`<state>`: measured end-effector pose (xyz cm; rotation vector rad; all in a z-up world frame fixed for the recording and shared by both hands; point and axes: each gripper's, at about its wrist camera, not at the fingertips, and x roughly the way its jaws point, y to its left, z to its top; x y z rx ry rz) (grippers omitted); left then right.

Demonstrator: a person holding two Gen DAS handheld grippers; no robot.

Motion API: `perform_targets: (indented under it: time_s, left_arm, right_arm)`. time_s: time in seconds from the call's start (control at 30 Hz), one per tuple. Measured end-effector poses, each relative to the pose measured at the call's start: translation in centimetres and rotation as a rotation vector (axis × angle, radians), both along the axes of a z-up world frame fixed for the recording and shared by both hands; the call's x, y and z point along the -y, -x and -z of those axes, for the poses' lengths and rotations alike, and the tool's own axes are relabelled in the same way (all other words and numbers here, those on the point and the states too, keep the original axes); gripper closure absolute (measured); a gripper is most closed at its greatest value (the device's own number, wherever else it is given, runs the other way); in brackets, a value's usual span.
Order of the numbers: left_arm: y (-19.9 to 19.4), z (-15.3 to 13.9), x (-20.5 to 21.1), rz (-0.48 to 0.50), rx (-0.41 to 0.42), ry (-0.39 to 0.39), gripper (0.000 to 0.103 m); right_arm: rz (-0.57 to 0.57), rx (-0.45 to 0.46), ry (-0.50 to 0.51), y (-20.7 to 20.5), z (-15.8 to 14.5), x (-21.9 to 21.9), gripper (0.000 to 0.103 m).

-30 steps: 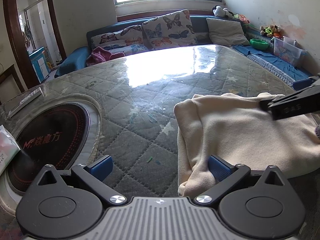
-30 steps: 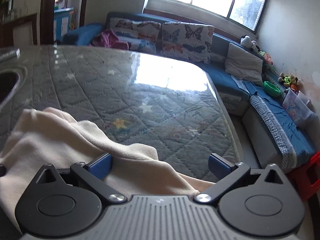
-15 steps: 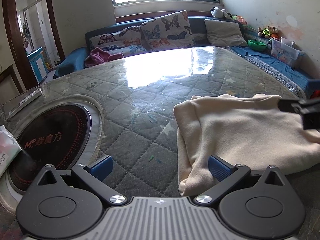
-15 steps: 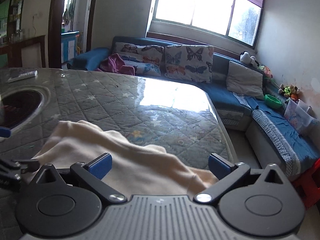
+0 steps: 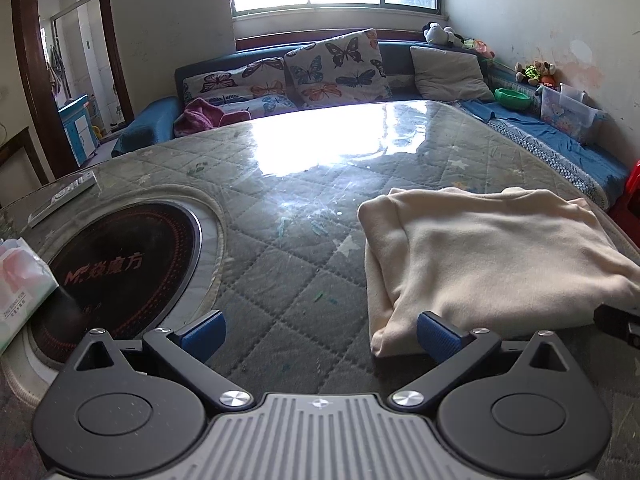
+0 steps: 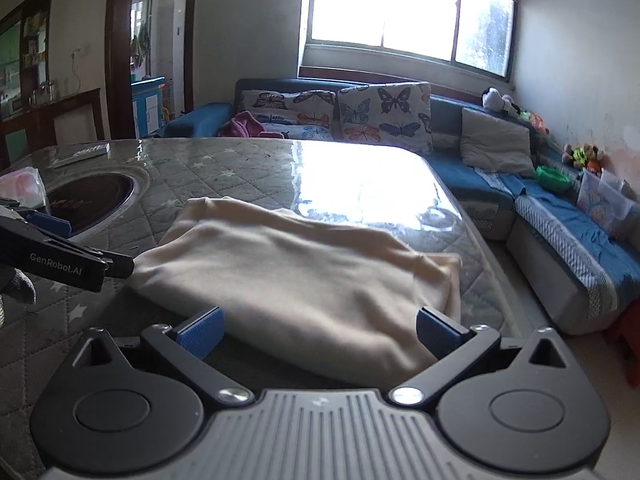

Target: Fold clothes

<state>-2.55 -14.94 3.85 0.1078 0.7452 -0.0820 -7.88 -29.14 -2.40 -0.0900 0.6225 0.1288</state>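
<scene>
A cream garment [image 5: 488, 256] lies folded into a rough rectangle on the quilted table, near its right edge. My left gripper [image 5: 320, 332] is open and empty, held low over the table just left of the garment's near corner. My right gripper [image 6: 320, 330] is open too, pulled back from the near edge of the cream garment [image 6: 304, 276], with nothing between its fingers. The left gripper [image 6: 60, 256] shows at the left edge of the right wrist view.
A round dark cooktop [image 5: 120, 264] is set into the table [image 5: 288, 184] at the left, with a tissue pack [image 5: 20, 280] beside it and a remote [image 5: 64, 200] behind. A blue sofa with butterfly cushions [image 5: 336, 68] runs behind and to the right.
The right gripper has let go of the garment, drawn back toward the near edge and left the left wrist view. The garment's lifted edge now lies flat. The left gripper has risen slightly.
</scene>
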Motion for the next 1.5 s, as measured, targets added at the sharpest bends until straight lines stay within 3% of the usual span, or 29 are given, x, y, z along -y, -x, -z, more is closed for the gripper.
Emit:
perform_targets:
  time_s: [0.83, 1.5]
  left_arm:
    - [3.7, -0.1, -0.2, 0.041, 0.004, -0.003, 0.0]
    - [8.6, -1.3, 0.3, 0.056, 0.064, -0.027, 0.0]
  right_arm:
    - [0.132, -0.055, -0.122, 4.1, 1.5, -0.2, 0.0]
    - [0.113, 0.014, -0.135, 8.2, 0.8, -0.2, 0.0]
